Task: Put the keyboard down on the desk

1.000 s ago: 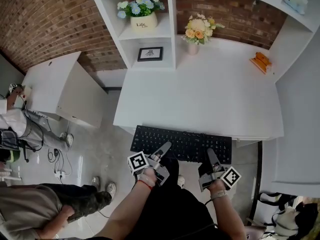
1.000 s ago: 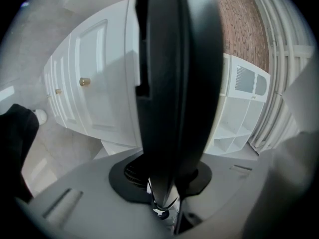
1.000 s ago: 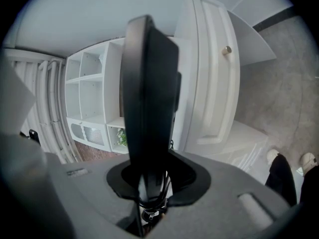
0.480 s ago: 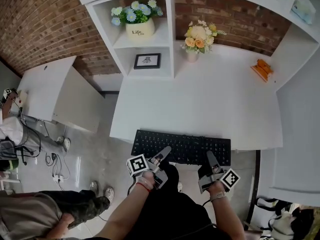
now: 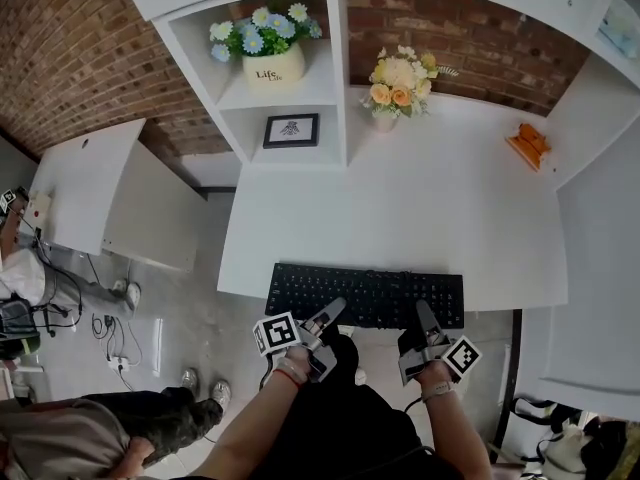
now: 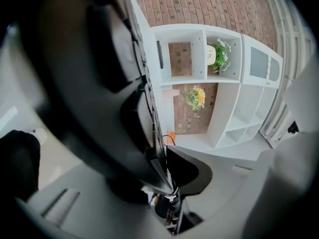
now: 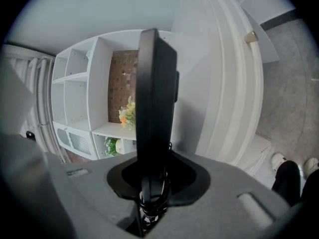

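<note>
Gripping the flat black plastic keyboard (image 5: pixel 365 293) by its near long edge, grey left gripper (image 5: pixel 332 313) and grey right gripper (image 5: pixel 423 313) both clamped on it. Held across the front edge of the white smooth-topped desk (image 5: pixel 400 208), far side over the top, near side beyond.

Bottom middle of the frame, nothing fancy: black clothing (image 5: pixel 345 423) over the lap, thin red wristband (image 5: pixel 290 369) on the left wrist, pale grey strap (image 5: pixel 433 391) on the right.

potted flowers (image 5: pixel 262 50) above framed picture (image 5: pixel 290 130) | bouquet vase (image 5: pixel 397 90) beside | orange object (image 5: pixel 528 145) far right
</note>
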`<state>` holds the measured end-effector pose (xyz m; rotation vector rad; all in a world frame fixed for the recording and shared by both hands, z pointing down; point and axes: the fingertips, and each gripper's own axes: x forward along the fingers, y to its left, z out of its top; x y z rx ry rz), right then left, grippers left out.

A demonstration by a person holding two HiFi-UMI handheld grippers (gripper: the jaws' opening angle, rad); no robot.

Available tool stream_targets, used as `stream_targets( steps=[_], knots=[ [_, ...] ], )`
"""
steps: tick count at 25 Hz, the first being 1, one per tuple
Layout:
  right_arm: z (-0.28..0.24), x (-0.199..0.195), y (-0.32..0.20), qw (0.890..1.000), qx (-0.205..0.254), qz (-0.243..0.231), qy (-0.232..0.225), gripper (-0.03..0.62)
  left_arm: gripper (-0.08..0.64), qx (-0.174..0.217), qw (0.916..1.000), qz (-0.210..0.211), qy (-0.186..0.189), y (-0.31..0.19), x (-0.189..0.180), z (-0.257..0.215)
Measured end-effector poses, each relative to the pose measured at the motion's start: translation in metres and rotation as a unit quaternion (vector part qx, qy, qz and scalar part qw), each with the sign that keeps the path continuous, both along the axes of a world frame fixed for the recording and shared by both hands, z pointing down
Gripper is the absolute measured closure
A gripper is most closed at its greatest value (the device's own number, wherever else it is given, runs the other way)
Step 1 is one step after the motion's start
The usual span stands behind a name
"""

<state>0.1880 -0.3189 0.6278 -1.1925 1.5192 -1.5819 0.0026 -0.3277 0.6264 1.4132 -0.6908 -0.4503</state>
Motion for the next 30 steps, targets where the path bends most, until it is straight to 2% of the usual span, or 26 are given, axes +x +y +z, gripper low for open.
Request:
stream_targets(
  steps=[9, 24, 30],
  knots=[
    [0.002, 0.005, -0.03, 1.0, -0.009, 0.016, -0.008, 0.517, 0.459, 0.01, 0.9991, 0.029, -0.028, -0.038, 0.006, -0.002],
    [0.002, 0.007, -0.081, 0.998, -0.06, 0.008, -0.001, 0.517, 0.462, -0.012, 0.9994, 0.017, -0.026, -0.088, 0.01, 0.001],
    [0.002, 0.008, -0.099, 0.997, -0.07, 0.031, -0.015, 0.52, 0.466, -0.009, 0.9994, 0.018, -0.03, -0.109, 0.011, 0.0]
  ],
)
